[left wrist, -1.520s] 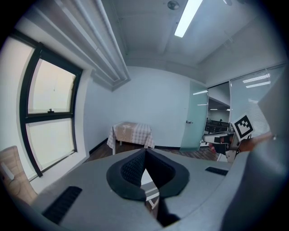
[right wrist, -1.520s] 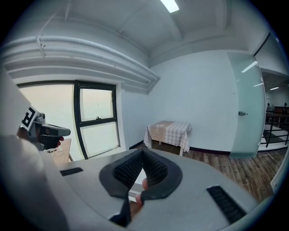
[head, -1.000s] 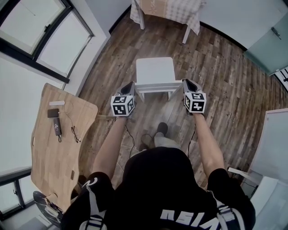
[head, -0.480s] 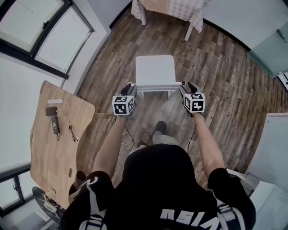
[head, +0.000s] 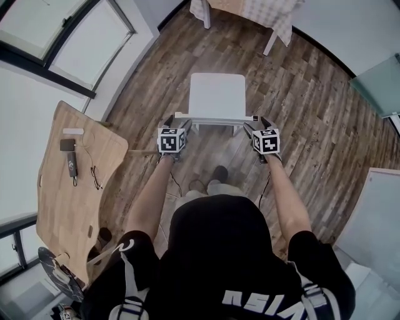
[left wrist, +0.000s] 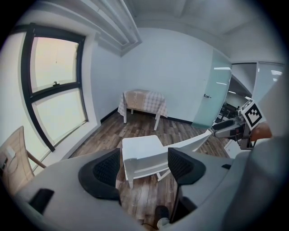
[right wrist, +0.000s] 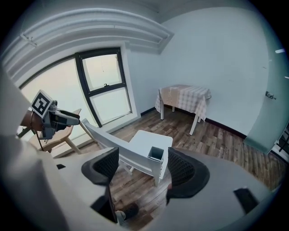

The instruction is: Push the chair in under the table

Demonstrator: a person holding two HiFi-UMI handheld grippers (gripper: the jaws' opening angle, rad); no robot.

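A white chair [head: 216, 95] stands on the wood floor, its back rail [head: 215, 118] nearest me and its seat facing the table with a checked cloth [head: 253, 9] at the far end. My left gripper [head: 177, 122] is at the rail's left end, its jaws opening. The rail end [left wrist: 143, 159] shows between the left gripper's [left wrist: 142, 169] pads, untouched. My right gripper [head: 252, 124] is at the rail's right end, jaws opening too. In the right gripper view the corner post [right wrist: 156, 155] sits between the right gripper's [right wrist: 140, 169] pads, which stand apart from it.
A wooden desk [head: 75, 187] with a phone and cables stands at the left under the window. A cable and the person's feet [head: 219, 175] are on the floor just behind the chair. A glass door [head: 381, 87] is at the right.
Both grippers have sunk beside the ends of the chair's back rail, and both sets of jaws have gone from shut to spread. The chair stands where it was.
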